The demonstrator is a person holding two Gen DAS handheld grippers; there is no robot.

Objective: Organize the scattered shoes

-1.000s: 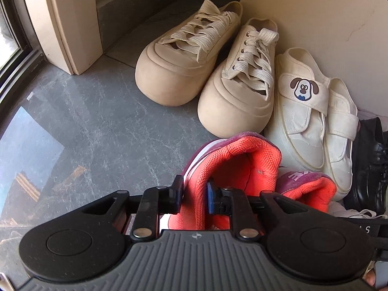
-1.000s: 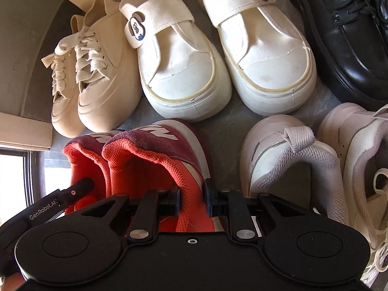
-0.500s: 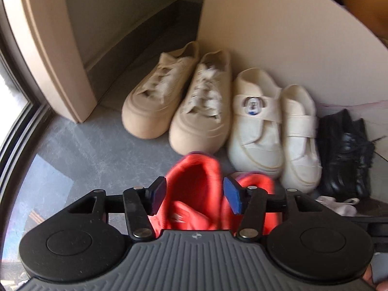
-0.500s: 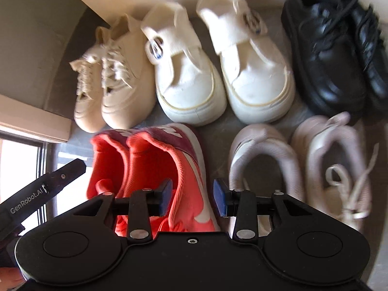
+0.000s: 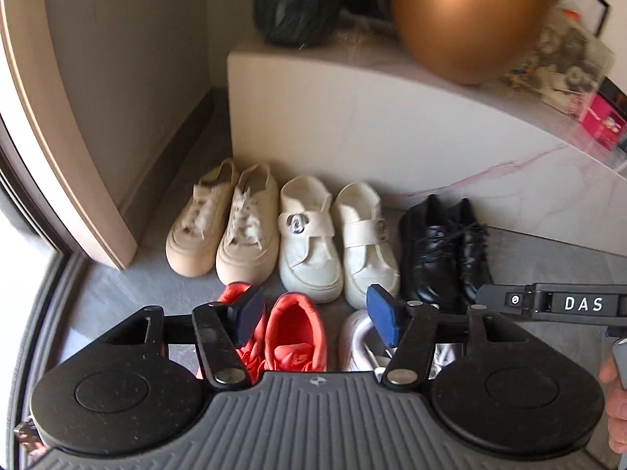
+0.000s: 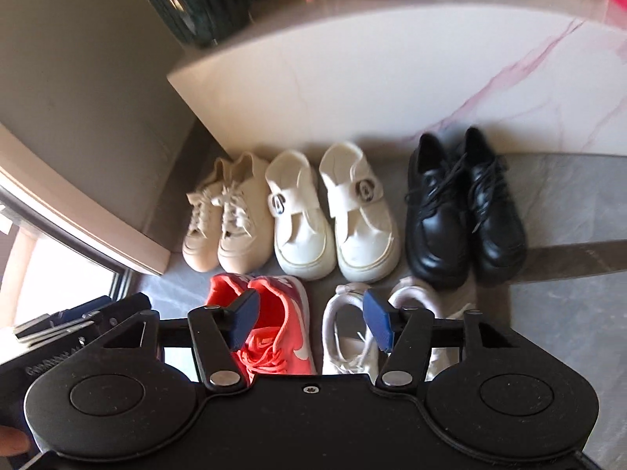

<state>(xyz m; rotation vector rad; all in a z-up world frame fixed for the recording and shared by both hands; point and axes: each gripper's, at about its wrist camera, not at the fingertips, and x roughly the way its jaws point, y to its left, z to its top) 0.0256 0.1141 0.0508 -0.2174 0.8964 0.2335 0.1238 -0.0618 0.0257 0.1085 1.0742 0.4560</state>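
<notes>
My left gripper (image 5: 313, 315) hangs above the grey stone floor (image 5: 117, 305) with its blue-padded jaws opening and nothing clasped between them — the shoes seen through the gap lie on the floor below. My right gripper (image 6: 311, 317) is the same: jaws opening, empty, looking down on the shoe rows.

In the right wrist view, the back row stands against the pale marble-veined cabinet (image 6: 392, 90). At about 10 o'clock from my jaws is the pair of beige lace-up canvas sneakers (image 6: 227, 215), side by side and touching. At 12 o'clock is the pair of white strap sneakers with a cartoon dog patch (image 6: 333, 215), toes toward me. At 2 o'clock is the pair of black leather lace-up shoes (image 6: 462, 211), also side by side.

The front row lies closer to me. The pair of coral-red sneakers with maroon sides (image 6: 270, 321) sits at 11 o'clock, just in front of the beige and white pairs, heels toward the back row. Just beside it, at 1 o'clock, is the pair of pale pink-white sneakers (image 6: 348, 325), partly hidden by my right finger.

In the left wrist view my other gripper's black arm enters at 3 o'clock, and a dark green ribbed vase (image 5: 294, 4) and a blurred copper-coloured sphere (image 5: 466, 19) rest on the cabinet top.
</notes>
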